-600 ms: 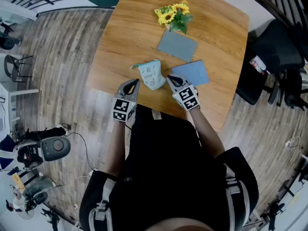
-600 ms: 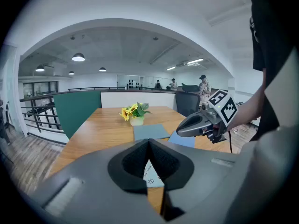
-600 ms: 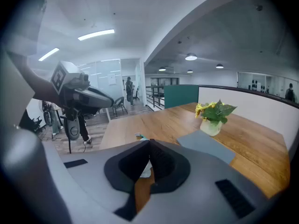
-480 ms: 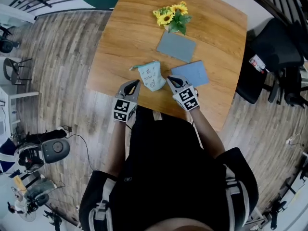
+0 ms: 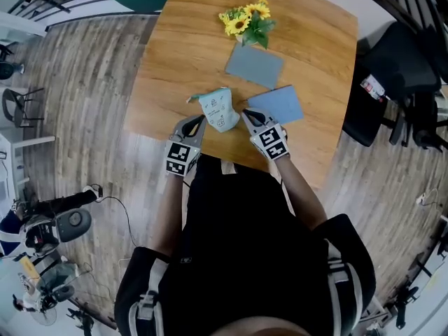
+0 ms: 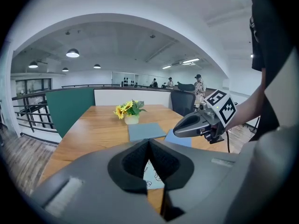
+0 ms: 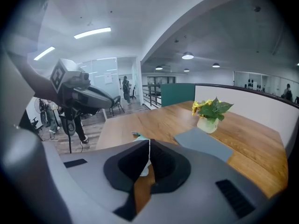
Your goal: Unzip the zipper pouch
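Note:
A pale blue zipper pouch (image 5: 219,110) with small printed figures lies on the wooden table (image 5: 182,54) near its front edge. In the head view my left gripper (image 5: 199,120) rests just left of the pouch and my right gripper (image 5: 246,115) just right of it, both shut with nothing between the jaws. The left gripper view shows a slice of the pouch (image 6: 153,174) past the closed jaws, and the right gripper (image 6: 177,131) hangs at the right. In the right gripper view the pouch (image 7: 144,168) peeks out behind the closed jaws.
A grey mat (image 5: 255,66) and a blue mat (image 5: 275,106) lie beyond the pouch, with a small pot of sunflowers (image 5: 249,21) at the far side. A black office chair (image 5: 402,68) stands to the right of the table. Equipment sits on the floor at the left (image 5: 59,222).
The head camera has shifted slightly, so the table sits a little to the left in the picture. Both grippers stay where they were beside the pouch, shut.

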`<state>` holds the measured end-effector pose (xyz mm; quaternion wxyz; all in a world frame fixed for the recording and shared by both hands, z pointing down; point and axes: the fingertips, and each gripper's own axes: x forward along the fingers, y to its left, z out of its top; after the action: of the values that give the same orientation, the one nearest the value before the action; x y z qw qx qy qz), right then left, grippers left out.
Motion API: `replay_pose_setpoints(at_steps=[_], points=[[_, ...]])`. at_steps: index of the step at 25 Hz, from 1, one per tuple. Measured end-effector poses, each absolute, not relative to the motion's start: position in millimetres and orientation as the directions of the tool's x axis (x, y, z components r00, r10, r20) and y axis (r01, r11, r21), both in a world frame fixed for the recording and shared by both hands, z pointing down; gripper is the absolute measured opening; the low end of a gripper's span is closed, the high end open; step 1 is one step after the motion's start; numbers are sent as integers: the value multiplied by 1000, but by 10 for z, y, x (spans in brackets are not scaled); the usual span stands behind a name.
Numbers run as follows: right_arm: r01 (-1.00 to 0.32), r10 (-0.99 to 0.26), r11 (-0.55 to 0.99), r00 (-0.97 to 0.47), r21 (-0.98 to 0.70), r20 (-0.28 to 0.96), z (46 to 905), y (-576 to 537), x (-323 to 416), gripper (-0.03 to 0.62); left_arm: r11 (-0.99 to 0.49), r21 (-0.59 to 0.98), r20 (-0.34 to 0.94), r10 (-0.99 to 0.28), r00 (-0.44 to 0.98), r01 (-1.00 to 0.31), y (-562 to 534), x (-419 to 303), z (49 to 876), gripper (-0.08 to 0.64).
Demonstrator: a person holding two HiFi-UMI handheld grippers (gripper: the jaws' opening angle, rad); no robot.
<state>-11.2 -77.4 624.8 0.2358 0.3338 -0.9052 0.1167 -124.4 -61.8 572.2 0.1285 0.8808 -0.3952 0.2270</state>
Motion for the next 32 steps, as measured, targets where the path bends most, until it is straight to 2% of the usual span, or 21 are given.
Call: replay_pose_setpoints(at_steps=[7,12,18,22,32], points=[[-653,-544,754,-679,-67,493,6234,-792,-114,71,-665,55,507,-624,594,-745,-641,-1171,5739,61],[-662,-554,747,-676,-68,485,6247,-797,-110,163,-667,59,513,-618,596,-743,-636,-1149,5768,104],[-661,-551,746,-680,-80,483,6268,-782,-124,215,-656,61,522,-621,584,-752,-650,-1189,5808,183],[-652,-536,750,-699,-113,474,6287,-771,-126,286,-653,77,530,-613,586,-753,-664,-1190,5866,222],[-646,-489,731,-722,-222,489,6518,-845,-153,299,-649,106,558,-588,585,-753,-734,-1196,6029,244]])
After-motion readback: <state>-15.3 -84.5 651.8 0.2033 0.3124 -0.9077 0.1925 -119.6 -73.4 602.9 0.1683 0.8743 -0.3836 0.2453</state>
